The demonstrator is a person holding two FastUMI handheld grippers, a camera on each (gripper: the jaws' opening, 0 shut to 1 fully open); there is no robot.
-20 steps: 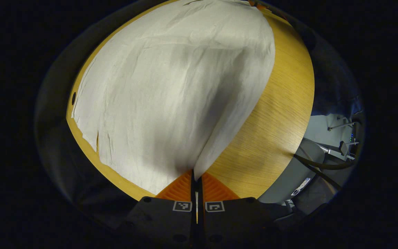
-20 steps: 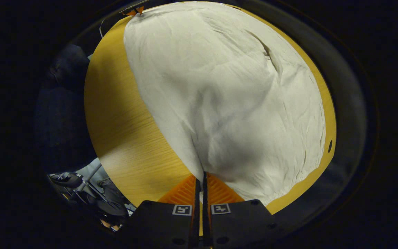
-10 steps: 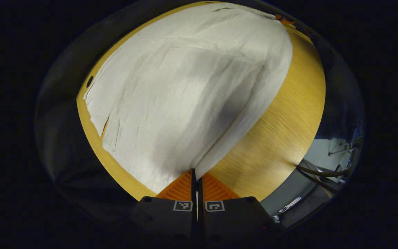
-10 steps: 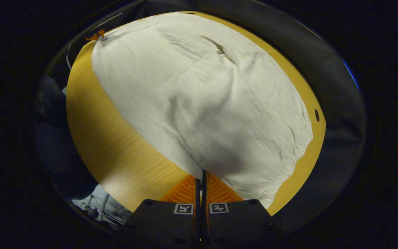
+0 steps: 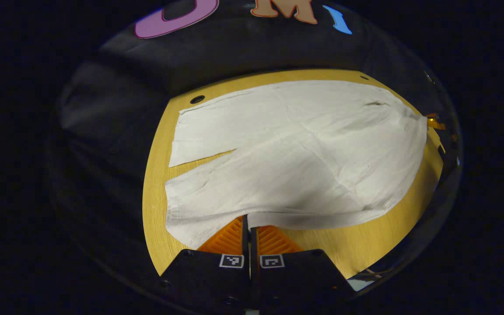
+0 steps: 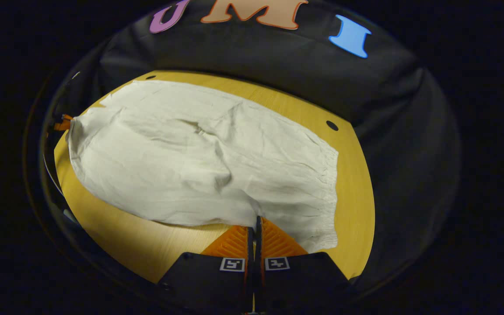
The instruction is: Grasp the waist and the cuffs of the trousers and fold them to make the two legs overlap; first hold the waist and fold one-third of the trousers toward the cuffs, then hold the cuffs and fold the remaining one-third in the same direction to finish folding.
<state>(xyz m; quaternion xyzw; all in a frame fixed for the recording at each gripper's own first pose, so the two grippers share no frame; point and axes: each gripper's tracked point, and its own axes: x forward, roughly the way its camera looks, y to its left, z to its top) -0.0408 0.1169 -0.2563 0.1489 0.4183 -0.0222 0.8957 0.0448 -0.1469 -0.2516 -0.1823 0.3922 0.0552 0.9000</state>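
Left gripper [image 5: 249,223]: jaws pressed together, pinching the near edge of the pale off-white cloth trousers [image 5: 295,153] close to the cuff end. Right gripper [image 6: 255,224]: jaws likewise pressed together on the near edge of the trousers [image 6: 199,162], close to the gathered waistband [image 6: 331,192].

Markings: each gripper body carries a pair of small square black-and-white fiducial tags just behind the jaws. They hold a block pattern, no readable text. No brand or label can be seen on the garment.

Pose: both grippers sit low at the near edge of the round light-wood worktop [image 5: 155,183], pointing forward across it toward the booth's black cloth wall [image 5: 116,100]. In the left gripper view the right gripper appears as a small shape at the far right corner of the cloth [image 5: 433,122]; in the right gripper view the left gripper shows at the far left corner [image 6: 61,124].

Trousers: spread over most of the worktop [image 6: 361,183], lying mostly flat with light creases. In the left gripper view the two legs are split at the left by a narrow wedge of bare wood, cuffs [image 5: 175,205] toward the left rim. In the right gripper view the waistband runs along the right side. Small dark holes [image 6: 331,125] mark the worktop near its far rim.
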